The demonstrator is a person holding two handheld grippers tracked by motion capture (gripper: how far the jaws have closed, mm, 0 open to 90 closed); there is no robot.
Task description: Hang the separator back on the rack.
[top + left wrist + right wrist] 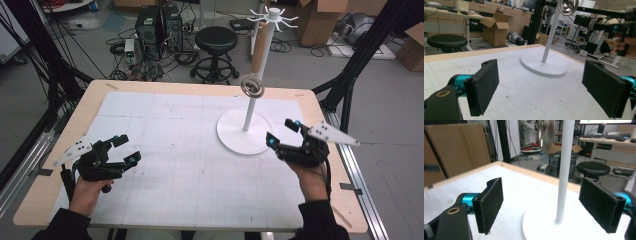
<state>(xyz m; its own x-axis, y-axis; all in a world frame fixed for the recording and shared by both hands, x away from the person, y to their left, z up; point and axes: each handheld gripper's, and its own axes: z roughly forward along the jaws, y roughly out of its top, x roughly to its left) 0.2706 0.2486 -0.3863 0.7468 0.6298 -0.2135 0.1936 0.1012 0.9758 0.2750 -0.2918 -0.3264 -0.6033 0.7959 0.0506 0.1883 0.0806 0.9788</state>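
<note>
The left gripper point(125, 149) sits at the near left of the tabletop point(190, 165), held in the person's left hand point(90, 192). Its fingers point(484, 87) are spread wide with nothing between them and nothing touching their black pads; in the left gripper view only bare white gridded surface lies in the gap.

The right gripper point(281, 132) is at the right side, held in the right hand point(312, 180), just beside the round white base point(239, 136) of a stand. Its fingers point(489, 203) are also spread wide and hold nothing. In the right gripper view the stand's white pole point(564, 170) rises in the gap between the two pads, apart from both, farther off than the fingertips.

The stand is right of centre on the tabletop. A shiny metal ring point(252, 86) hangs partway up the pole, and white hooks point(274, 17) fan out at the top. A brown sleeve point(259, 50) covers the pole's upper part.

The middle and left of the white mat are bare, leaving broad room between the grippers. The wooden edge runs all round the mat; the right gripper is near the right edge, the left gripper near the left edge. A black stool point(216, 50) and cardboard boxes point(320, 20) stand on the floor beyond the far edge.
</note>
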